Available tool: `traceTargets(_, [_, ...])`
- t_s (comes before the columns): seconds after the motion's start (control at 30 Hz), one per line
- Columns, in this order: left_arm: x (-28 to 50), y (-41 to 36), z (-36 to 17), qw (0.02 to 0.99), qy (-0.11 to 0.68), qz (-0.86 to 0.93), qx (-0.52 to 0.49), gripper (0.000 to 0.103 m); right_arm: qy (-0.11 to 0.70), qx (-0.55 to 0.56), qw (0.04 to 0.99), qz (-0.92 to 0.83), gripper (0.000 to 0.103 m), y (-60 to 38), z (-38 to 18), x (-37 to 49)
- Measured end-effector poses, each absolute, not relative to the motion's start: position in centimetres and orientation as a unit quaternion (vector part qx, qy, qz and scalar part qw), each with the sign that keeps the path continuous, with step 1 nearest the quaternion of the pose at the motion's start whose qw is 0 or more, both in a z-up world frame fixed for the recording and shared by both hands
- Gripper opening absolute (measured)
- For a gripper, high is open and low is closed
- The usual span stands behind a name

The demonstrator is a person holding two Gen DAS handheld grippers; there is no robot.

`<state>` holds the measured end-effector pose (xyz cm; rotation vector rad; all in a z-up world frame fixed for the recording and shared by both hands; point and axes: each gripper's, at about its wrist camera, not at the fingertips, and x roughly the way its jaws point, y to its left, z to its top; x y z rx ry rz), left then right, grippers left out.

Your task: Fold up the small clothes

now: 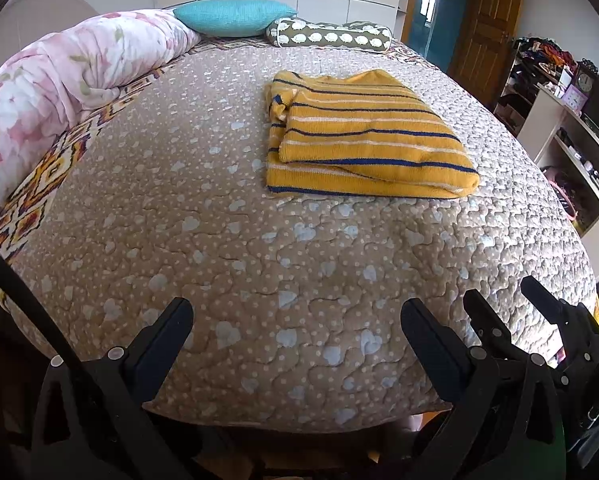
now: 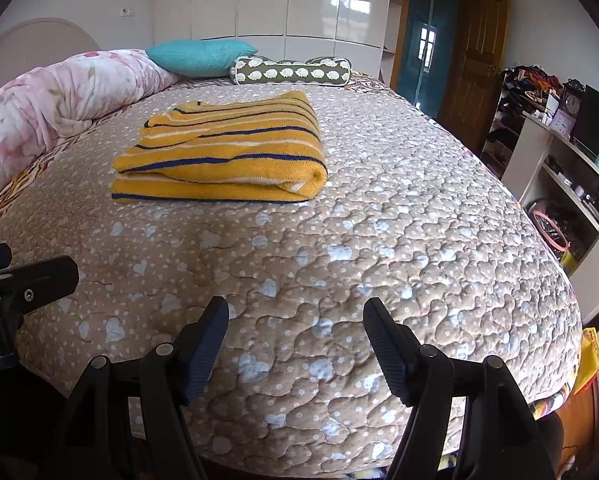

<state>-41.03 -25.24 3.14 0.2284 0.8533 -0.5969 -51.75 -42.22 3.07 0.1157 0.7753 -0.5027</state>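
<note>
From the foot of the bed, the floral duvet (image 1: 59,76) lay bunched along the edge at 9 o'clock, 1 roll of it. Next came the left gripper (image 1: 295,320), its tongs spread wide and holding nothing, hovering over the bare quilt (image 1: 219,240) near the bed's front edge. At 12 o'clock sat 1 teal pillow (image 1: 233,18) and beside it 1 sheep-print bolster (image 1: 331,34). The striped sweater (image 1: 359,136), the only garment I could see, rested between 12 and 1 o'clock from the left gripper, well apart from both tools, already doubled into a tidy rectangle (its layers stacked flat). I judged the folding essentially done, with at most squaring up left. The right gripper (image 2: 295,316) likewise stood spread and empty, the sweater at its 11 o'clock.
</note>
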Motion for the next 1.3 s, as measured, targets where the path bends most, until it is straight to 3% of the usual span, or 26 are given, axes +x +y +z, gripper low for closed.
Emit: traceTargets(1.3, [-40.5,-25.2,1.8,0.85,0.43,-0.283,0.111,0.103,0.372,0.05,0.895,-0.242,0.078,-41.6,2.9,-51.8])
